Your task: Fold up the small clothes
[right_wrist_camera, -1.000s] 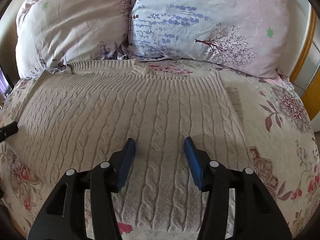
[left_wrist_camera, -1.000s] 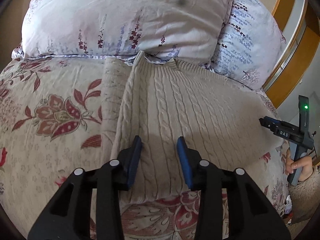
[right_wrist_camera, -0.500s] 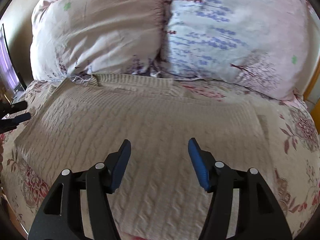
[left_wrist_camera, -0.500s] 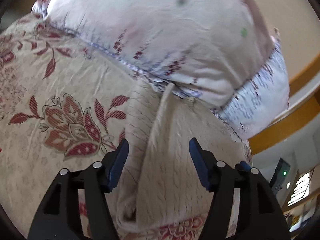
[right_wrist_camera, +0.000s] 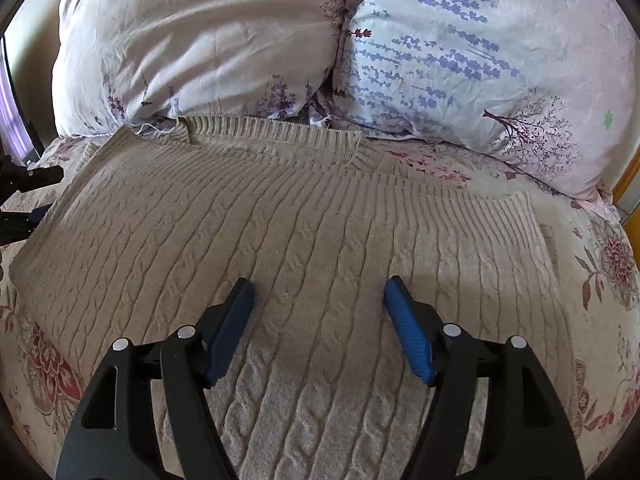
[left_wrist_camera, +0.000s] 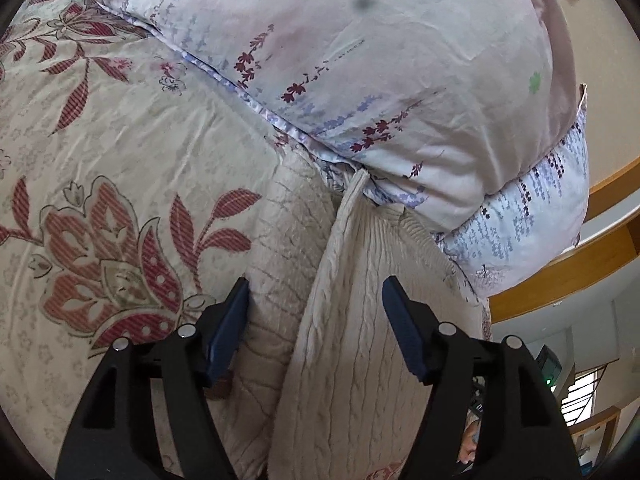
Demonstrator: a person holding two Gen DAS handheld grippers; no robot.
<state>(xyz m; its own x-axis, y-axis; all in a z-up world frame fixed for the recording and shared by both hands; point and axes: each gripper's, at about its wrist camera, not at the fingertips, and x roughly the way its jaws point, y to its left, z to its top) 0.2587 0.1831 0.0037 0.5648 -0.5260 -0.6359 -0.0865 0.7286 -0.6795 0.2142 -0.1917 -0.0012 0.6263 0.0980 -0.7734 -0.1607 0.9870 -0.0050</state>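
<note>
A beige cable-knit sweater (right_wrist_camera: 304,216) lies flat on the flowered bedspread, its ribbed collar toward the pillows. Its left side is folded over, and the fold's edge (left_wrist_camera: 340,280) runs up the middle of the left wrist view. My left gripper (left_wrist_camera: 316,300) hovers over that fold, jaws opening, the pads apart from the knit. Over the sweater's lower middle my right gripper (right_wrist_camera: 318,300) hangs with jaws opening and nothing pinched between them. The left gripper's black body (right_wrist_camera: 24,200) shows at the far left of the right wrist view.
Two flowered pillows (right_wrist_camera: 200,40) (right_wrist_camera: 480,60) press against the sweater's collar at the head of the bed. The red-flowered bedspread (left_wrist_camera: 100,160) spreads to the left of the sweater. A wooden bed frame (left_wrist_camera: 560,280) runs along the right side.
Both grippers' jaws have spread wider. The left gripper has rolled and slid left, from over the sweater's body to its folded left edge. The right view has edged closer to the pillows.
</note>
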